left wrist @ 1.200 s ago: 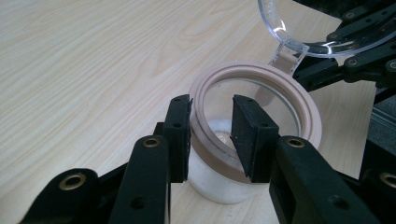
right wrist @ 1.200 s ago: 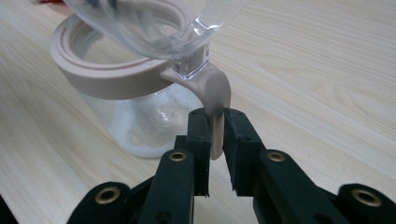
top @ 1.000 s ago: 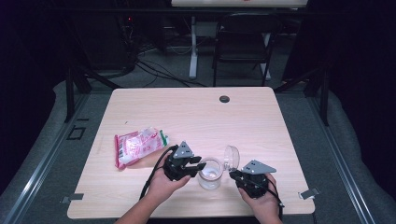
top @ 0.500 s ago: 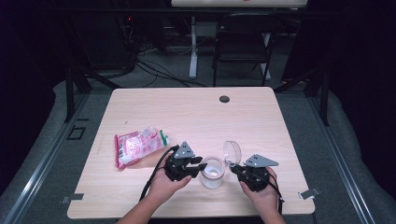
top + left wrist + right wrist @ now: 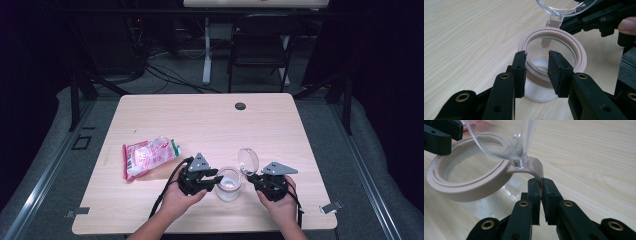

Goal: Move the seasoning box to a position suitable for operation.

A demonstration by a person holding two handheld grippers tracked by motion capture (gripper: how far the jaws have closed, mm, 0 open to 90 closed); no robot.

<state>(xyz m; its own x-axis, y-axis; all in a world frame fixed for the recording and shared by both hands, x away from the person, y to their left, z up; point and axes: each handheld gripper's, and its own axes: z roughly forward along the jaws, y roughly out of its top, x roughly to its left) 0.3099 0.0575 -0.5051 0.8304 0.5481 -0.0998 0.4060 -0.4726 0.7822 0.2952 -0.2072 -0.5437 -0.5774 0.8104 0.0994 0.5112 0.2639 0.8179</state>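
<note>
Evenly lit table (image 5: 210, 120) against dark surroundings; soft shadows at lower centre; near jaws slightly blurred in gripper views.

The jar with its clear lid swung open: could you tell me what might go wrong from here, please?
1. The right gripper pinches only the thin pink tab by the lid's hinge; the tab could slip out, letting the clear lid fall shut.
2. The left gripper clamps the pink rim of the jar, one jaw inside and one outside; pulling could tip the light jar and spill the white contents.
</note>
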